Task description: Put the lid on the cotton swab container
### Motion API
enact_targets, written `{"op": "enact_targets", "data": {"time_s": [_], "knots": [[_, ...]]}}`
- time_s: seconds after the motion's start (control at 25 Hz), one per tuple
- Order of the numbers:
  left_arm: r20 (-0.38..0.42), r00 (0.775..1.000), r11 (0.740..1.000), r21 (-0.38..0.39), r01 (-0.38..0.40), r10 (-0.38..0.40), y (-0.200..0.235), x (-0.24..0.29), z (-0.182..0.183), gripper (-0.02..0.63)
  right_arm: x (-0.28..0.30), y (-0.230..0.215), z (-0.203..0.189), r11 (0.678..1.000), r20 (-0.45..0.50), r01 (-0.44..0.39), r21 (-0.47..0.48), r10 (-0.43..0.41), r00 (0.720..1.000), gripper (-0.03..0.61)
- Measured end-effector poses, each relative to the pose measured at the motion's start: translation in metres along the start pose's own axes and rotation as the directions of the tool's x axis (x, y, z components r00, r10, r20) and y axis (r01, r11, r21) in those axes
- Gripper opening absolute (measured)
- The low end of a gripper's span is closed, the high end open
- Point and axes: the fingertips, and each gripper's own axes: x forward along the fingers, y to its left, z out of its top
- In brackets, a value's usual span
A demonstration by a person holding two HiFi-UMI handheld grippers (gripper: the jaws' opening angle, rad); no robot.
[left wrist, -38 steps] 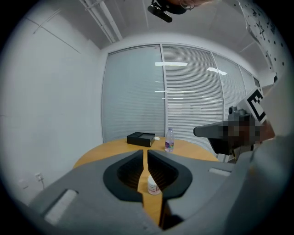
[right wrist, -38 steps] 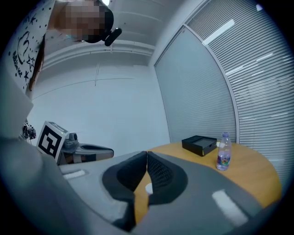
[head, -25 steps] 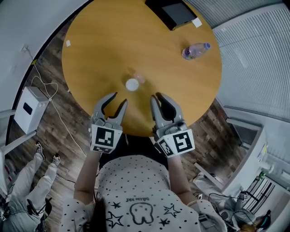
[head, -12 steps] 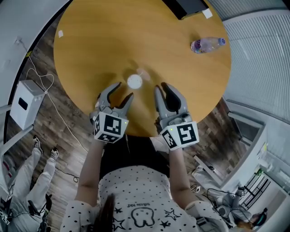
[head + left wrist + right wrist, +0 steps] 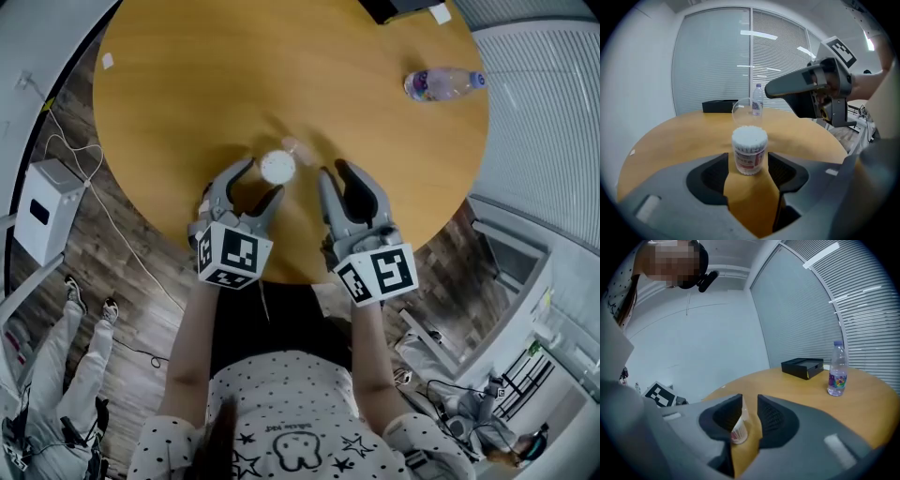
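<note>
The cotton swab container (image 5: pixel 275 167), a small clear tub packed with white swabs, stands uncovered on the round wooden table (image 5: pixel 187 84). Its clear lid (image 5: pixel 298 149) lies just behind it, faint in the left gripper view too (image 5: pixel 745 107). My left gripper (image 5: pixel 262 179) has its jaws opening, and the container (image 5: pixel 749 149) stands between their tips untouched. My right gripper (image 5: pixel 335 172) hovers just right of the container, open by a narrow gap with nothing in it (image 5: pixel 750 401). In the right gripper view, its left jaw half hides the container (image 5: pixel 739 431).
A water bottle (image 5: pixel 441 82) lies at the table's far right and a black box (image 5: pixel 403 7) sits at the far edge. The table's near edge runs under both grippers. On the floor to the left stand a white box (image 5: pixel 42 208) and cables.
Both grippers have moved forward to the container. The left jaws have spread wider and now flank it. The right jaws look unchanged.
</note>
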Motion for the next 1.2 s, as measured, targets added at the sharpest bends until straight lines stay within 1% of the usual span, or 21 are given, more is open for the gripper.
{"op": "enact_targets", "data": {"time_s": [0.44, 0.6, 0.72, 1.2], "knots": [[0.012, 1.000, 0.999, 0.050, -0.018, 0.018, -0.001, 0.013, 0.000, 0.258, 0.003, -0.008, -0.003, 1.000, 0.001, 0.009, 0.008, -0.009, 1.000, 0.110], [0.017, 1.000, 0.999, 0.045, -0.025, 0.024, 0.000, 0.013, -0.001, 0.255, 0.005, -0.005, -0.002, 1.000, 0.004, -0.009, 0.012, 0.009, 1.000, 0.110], [0.024, 1.000, 0.999, 0.044, -0.019, 0.018, -0.001, 0.014, -0.002, 0.241, 0.007, -0.002, -0.002, 1.000, 0.003, -0.029, 0.010, 0.029, 1.000, 0.110], [0.037, 0.999, 0.999, 0.048, -0.011, 0.009, 0.000, 0.014, -0.002, 0.236, 0.020, -0.002, 0.002, 0.996, -0.005, -0.081, 0.030, 0.081, 0.997, 0.109]]}}
